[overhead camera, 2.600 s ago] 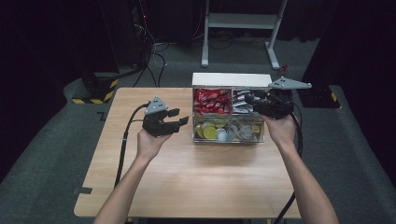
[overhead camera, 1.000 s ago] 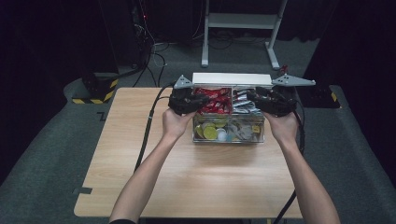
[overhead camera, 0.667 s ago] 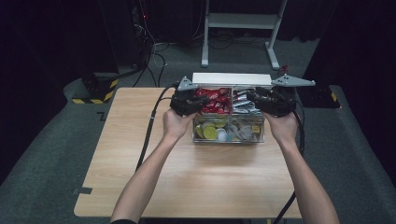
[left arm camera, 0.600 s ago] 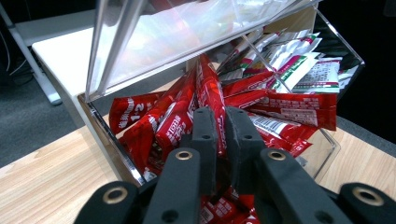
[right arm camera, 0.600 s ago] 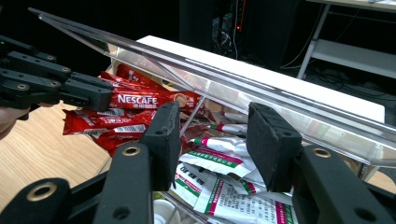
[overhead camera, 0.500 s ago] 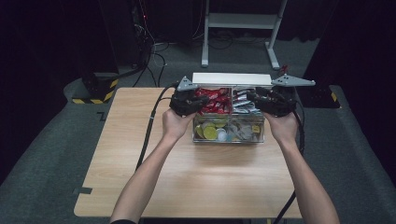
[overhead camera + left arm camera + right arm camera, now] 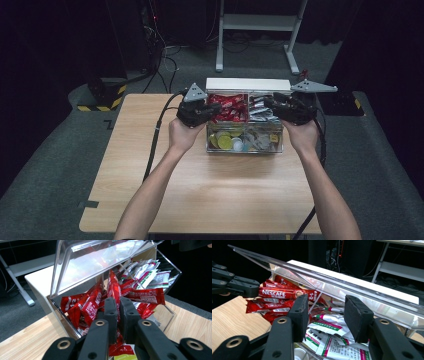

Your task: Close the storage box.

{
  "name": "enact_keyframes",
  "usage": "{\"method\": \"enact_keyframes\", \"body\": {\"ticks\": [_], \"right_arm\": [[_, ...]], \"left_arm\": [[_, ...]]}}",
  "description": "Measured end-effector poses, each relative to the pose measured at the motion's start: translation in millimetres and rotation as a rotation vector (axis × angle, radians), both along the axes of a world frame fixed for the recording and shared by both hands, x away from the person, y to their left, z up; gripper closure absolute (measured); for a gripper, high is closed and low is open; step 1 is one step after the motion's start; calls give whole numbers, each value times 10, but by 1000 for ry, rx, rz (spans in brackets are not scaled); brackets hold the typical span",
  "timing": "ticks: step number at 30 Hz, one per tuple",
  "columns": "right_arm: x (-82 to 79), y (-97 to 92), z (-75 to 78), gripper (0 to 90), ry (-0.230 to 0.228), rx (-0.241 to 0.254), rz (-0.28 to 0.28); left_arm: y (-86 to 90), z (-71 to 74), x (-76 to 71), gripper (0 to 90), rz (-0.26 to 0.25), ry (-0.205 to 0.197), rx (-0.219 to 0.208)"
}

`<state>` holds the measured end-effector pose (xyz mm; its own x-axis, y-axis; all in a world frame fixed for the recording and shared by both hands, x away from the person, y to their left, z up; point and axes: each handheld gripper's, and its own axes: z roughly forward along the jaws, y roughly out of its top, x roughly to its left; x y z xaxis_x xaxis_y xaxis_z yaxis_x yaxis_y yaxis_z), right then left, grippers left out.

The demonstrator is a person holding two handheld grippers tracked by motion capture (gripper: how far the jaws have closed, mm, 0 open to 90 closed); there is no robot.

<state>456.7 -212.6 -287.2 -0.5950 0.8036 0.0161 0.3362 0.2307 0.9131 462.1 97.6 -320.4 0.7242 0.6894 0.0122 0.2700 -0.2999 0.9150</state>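
Your left gripper has its jaws clamped together on a red stick sachet printed "NESCAFE" and "1+2", held level just above the clear acrylic compartment box. Beneath those fingers lies a pile of matching red sachets. Your right gripper has its fingers slightly apart, gripping nothing; white-and-green printed packets lie directly below them. The raised clear lid stands beyond both.
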Motion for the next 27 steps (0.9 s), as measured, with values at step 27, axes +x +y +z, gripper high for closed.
{"method": "enact_keyframes", "body": {"ticks": [27], "right_arm": [[9, 9, -21, 544, 2, -1, -9]], "left_arm": [[250, 46, -154, 855, -11, -18, -17]]}}
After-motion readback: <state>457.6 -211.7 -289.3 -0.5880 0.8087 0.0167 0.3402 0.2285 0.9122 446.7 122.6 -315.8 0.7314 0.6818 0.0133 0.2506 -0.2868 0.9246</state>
